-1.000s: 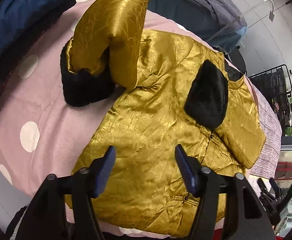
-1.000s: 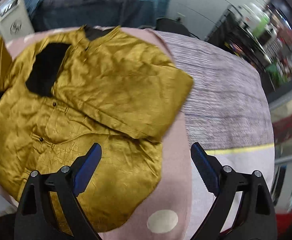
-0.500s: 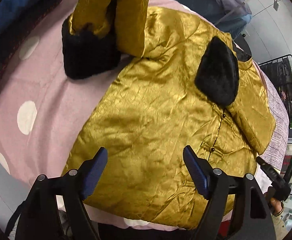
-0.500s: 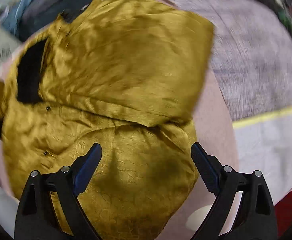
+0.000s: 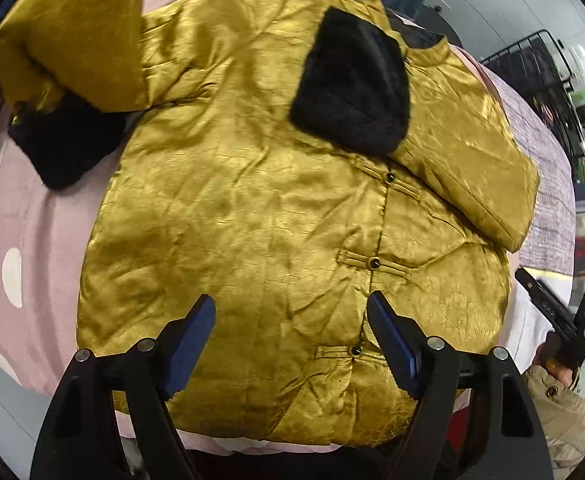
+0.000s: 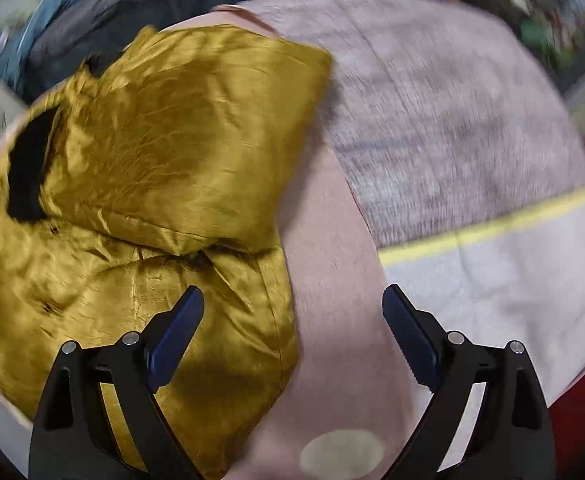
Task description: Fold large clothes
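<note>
A shiny gold padded jacket (image 5: 252,200) with black fur cuffs lies front-up on a pink polka-dot bedcover (image 5: 40,240). One sleeve is folded across the chest, its black cuff (image 5: 352,88) near the collar. The other sleeve (image 5: 72,40) stands bunched at the upper left with its cuff (image 5: 64,148) on the cover. My left gripper (image 5: 290,320) hangs open above the jacket's lower front, beside the knot buttons. My right gripper (image 6: 292,312) is open too, over the jacket's right hem edge (image 6: 276,320) and the pink cover, gripping nothing.
A grey woven blanket with a yellow stripe (image 6: 472,140) covers the bed to the right. Dark blue and grey bedding (image 6: 112,12) is piled behind. A person's hand in a beige sleeve (image 5: 560,392) holds the other gripper at the lower right. A black wire rack (image 5: 532,68) stands far right.
Both grippers came down closer to the jacket. The left one opened a little wider and shifted toward the button line. The right one slid to the jacket's right hem edge.
</note>
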Tool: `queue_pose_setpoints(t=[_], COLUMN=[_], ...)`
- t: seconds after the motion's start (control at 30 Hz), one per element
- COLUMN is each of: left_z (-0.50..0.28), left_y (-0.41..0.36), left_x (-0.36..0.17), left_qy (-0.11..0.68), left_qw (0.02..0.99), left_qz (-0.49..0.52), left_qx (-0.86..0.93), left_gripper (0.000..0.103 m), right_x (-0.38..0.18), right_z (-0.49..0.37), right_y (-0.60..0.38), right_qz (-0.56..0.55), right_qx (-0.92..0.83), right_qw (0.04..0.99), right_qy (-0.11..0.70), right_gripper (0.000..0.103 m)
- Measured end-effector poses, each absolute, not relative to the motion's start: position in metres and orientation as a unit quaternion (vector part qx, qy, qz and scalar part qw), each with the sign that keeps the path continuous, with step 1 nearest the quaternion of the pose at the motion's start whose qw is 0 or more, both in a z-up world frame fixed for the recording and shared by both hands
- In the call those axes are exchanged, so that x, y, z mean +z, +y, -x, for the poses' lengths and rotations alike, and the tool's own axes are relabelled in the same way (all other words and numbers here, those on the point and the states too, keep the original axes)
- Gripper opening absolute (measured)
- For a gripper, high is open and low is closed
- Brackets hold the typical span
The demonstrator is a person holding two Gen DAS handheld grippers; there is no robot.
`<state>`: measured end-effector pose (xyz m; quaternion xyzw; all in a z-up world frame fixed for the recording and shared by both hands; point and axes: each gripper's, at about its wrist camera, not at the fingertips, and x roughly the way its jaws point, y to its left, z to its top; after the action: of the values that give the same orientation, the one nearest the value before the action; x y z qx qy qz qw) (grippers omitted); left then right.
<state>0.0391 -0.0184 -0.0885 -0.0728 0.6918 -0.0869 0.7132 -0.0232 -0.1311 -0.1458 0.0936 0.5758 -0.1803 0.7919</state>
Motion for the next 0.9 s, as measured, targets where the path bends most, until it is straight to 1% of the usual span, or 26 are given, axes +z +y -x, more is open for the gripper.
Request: queue_pose_setpoints(t=[0.17, 0.23, 0.27, 0.3, 0.33, 0.37, 0.4, 0.43, 0.47, 0.5, 0.6, 0.63, 0.67, 0.7, 0.8, 0.87, 0.9], left_z=[-0.036, -0.035, -0.033, -0.032, -0.031, -0.029, -0.028, -0.026, -0.025, -0.025, -0.024, -0.025, -0.025, -0.025, -0.026, -0.027, -0.027], left_y=[-0.022, -0.018, -0.014, -0.011, -0.006, -0.002, 0.002, 0.007, 0.01, 0.012, 0.016, 0.015, 0.013, 0.011, 0.006, 0.002, 0.003], left_x=[-0.085, -0.084, -0.083, -0.083, -0.082, -0.082, -0.082, -0.082, -0.082, -0.083, -0.083, -0.083, -0.083, -0.084, -0.084, -0.084, -0.084], left_qy=[0.694, 0.694, 0.694, 0.694, 0.694, 0.694, 0.694, 0.694, 0.694, 0.694, 0.692, 0.692, 0.692, 0.692, 0.694, 0.695, 0.696], left_qw=[0.712, 0.712, 0.713, 0.713, 0.713, 0.713, 0.713, 0.713, 0.713, 0.712, 0.713, 0.713, 0.713, 0.712, 0.711, 0.71, 0.709], left_qz=[0.067, 0.069, 0.073, 0.076, 0.081, 0.084, 0.088, 0.093, 0.097, 0.101, 0.114, 0.115, 0.114, 0.114, 0.108, 0.101, 0.1], left_qx=[-0.086, -0.078, -0.071, -0.066, -0.058, -0.053, -0.048, -0.041, -0.035, -0.032, -0.026, -0.026, -0.027, -0.03, -0.041, -0.049, -0.051], left_gripper=[0.076, 0.077, 0.077, 0.077, 0.077, 0.077, 0.077, 0.077, 0.077, 0.077, 0.077, 0.077, 0.077, 0.077, 0.078, 0.078, 0.078], right_x=[-0.153, -0.167, -0.174, -0.18, -0.183, -0.184, -0.183, -0.179, -0.175, -0.164, -0.119, -0.104, -0.098, -0.093, -0.111, -0.156, -0.175], right_z=[-0.018, -0.032, -0.038, -0.043, -0.046, -0.048, -0.05, -0.052, -0.054, -0.057, -0.056, -0.048, -0.042, -0.026, 0.029, 0.071, 0.085], right_y=[-0.059, -0.035, -0.026, -0.02, -0.016, -0.014, -0.016, -0.022, -0.028, -0.043, -0.116, -0.154, -0.177, -0.218, -0.308, -0.348, -0.354], right_qz=[0.13, 0.211, 0.244, 0.267, 0.279, 0.281, 0.274, 0.261, 0.247, 0.203, -0.016, -0.11, -0.161, -0.24, -0.418, -0.545, -0.579], right_qx=[-0.15, -0.14, -0.136, -0.127, -0.114, -0.103, -0.089, -0.085, -0.086, -0.089, -0.119, -0.142, -0.163, -0.205, -0.29, -0.299, -0.304], right_qw=[0.811, 0.802, 0.797, 0.791, 0.788, 0.788, 0.791, 0.796, 0.801, 0.814, 0.849, 0.852, 0.848, 0.834, 0.76, 0.672, 0.636], right_qy=[0.55, 0.54, 0.536, 0.536, 0.537, 0.538, 0.539, 0.539, 0.538, 0.537, 0.514, 0.492, 0.478, 0.453, 0.405, 0.401, 0.409], right_gripper=[0.09, 0.087, 0.078, 0.066, 0.058, 0.041, 0.027, 0.023, 0.015, 0.011, 0.007, 0.007, 0.006, 0.006, 0.006, 0.007, 0.015])
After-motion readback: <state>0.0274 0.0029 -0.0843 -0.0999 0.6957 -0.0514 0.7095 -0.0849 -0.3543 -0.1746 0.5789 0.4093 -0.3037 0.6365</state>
